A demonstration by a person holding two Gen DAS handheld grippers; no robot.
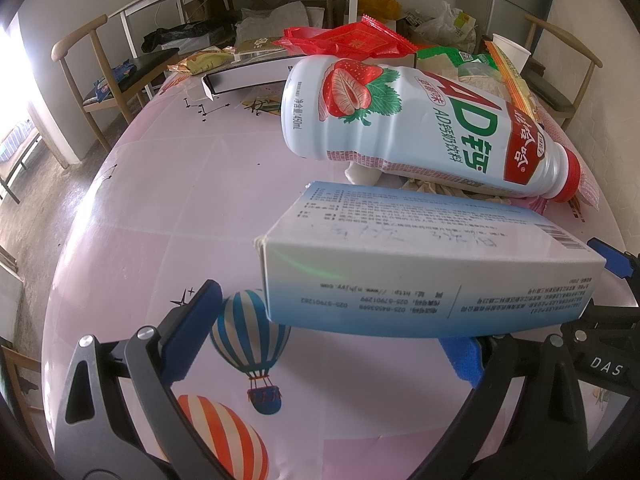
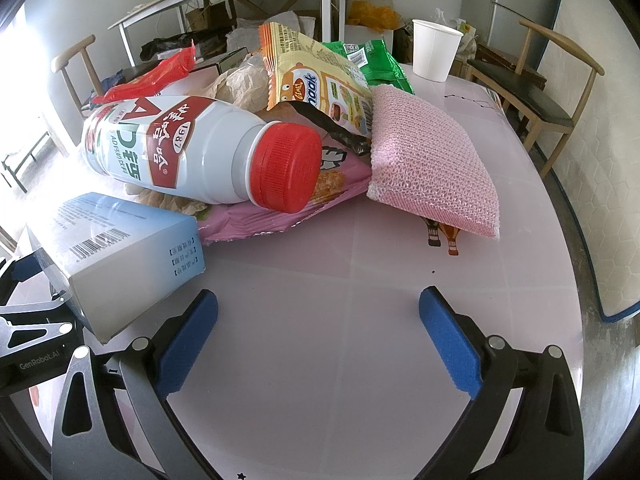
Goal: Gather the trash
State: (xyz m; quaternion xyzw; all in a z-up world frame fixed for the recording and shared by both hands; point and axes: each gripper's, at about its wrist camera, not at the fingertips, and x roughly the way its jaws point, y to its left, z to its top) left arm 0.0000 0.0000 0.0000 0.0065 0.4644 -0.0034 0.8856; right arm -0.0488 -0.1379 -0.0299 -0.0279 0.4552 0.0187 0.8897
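Left gripper [image 1: 328,336]: spread wide, box [image 1: 420,276] between fingers, unclamped. Right gripper [image 2: 318,336]: spread, empty. Step: box pickup; next, likely squeeze, lift.

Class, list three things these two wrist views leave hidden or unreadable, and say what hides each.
1. Left wrist view: the box hides the left hand-held gripper right finger's tip.
2. Right wrist view: the bottle base is hidden behind a red wrapper.
3. Right wrist view: the sponge covers most of a tablecloth print.
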